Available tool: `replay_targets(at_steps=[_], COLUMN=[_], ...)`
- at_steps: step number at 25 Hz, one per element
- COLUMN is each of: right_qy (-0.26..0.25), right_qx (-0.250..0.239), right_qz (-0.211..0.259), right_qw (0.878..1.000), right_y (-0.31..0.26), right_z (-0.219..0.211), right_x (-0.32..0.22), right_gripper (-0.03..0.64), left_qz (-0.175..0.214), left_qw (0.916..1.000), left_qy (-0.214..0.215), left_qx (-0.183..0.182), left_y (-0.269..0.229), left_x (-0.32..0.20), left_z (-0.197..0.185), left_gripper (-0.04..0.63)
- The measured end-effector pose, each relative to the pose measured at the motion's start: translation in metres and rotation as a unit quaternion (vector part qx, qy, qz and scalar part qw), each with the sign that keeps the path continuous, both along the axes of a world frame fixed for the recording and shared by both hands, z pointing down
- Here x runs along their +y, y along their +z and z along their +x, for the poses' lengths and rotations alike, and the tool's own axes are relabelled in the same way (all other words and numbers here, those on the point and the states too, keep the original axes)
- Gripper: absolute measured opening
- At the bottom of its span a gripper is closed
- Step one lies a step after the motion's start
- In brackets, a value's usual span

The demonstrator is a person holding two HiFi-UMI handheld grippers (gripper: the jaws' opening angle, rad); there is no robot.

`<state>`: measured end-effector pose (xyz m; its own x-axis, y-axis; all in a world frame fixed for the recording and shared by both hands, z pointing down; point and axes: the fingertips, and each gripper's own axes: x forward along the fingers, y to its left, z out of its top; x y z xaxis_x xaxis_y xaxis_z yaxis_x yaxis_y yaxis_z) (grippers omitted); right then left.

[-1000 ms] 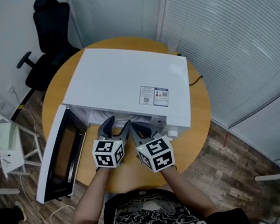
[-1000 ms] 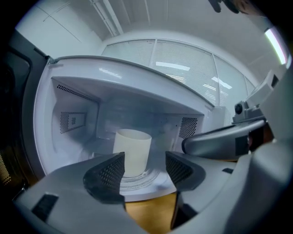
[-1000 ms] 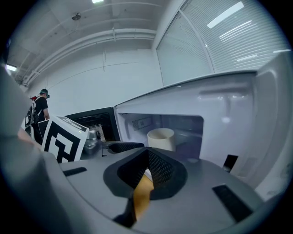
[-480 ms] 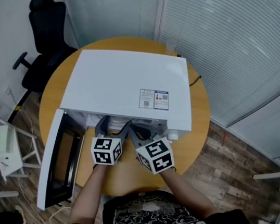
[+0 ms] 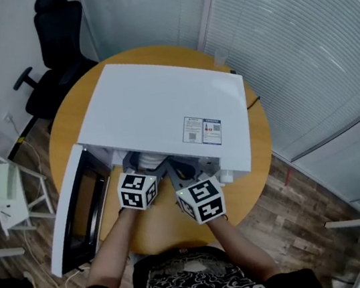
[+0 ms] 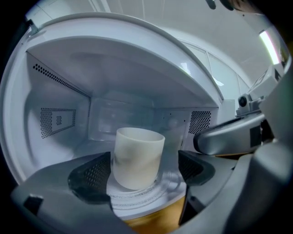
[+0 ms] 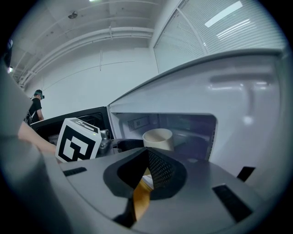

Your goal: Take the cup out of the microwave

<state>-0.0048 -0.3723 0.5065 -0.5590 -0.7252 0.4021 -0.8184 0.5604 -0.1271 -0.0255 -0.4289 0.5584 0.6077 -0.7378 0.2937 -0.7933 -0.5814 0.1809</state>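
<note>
Found cup (image 6: 137, 157) upright on turntable (image 6: 137, 197) inside open microwave (image 5: 160, 106), between opening jaws of left gripper (image 6: 143, 172), pads clear of its wall. Found right gripper (image 7: 146, 171) with jaws together, empty. Judged light, rigid, smooth, probably breakable; advised gripping mid-wall, opposite sides, moderate pressure.

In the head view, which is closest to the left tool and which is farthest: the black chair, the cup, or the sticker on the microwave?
1. Cup: inside the microwave, between the jaws of the left tool, which are opening; not gripped.
2. Sticker: on the microwave's top, toward the right.
3. Black chair: beyond the table, far upper left.
</note>
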Motion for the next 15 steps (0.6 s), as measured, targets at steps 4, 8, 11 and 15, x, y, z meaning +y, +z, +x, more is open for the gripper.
replay_targets(at_steps=[4, 8, 11, 15], right_qy=[0.005, 0.01, 0.012, 0.014], right_qx=[-0.001, -0.001, -0.001, 0.001], right_qz=[0.0, 0.002, 0.003, 0.003], right_qw=[1.0, 1.0, 1.0, 1.0], right_y=[-0.001, -0.002, -0.002, -0.002], right_z=[-0.001, -0.002, -0.004, -0.005], right_x=[-0.003, -0.007, -0.009, -0.012], right_gripper=[0.015, 0.015, 0.015, 0.015], left_qz=[0.004, 0.008, 0.013, 0.018], left_qw=[0.9999, 0.9998, 0.9998, 0.9997], left_qy=[0.013, 0.014, 0.006, 0.005], left_qx=[-0.004, -0.008, -0.014, -0.015], left_y=[0.0, -0.002, -0.002, -0.002], left_x=[-0.006, -0.015, -0.022, -0.028], left_z=[0.004, 0.006, 0.005, 0.005], left_gripper=[0.454, 0.454, 0.454, 0.454])
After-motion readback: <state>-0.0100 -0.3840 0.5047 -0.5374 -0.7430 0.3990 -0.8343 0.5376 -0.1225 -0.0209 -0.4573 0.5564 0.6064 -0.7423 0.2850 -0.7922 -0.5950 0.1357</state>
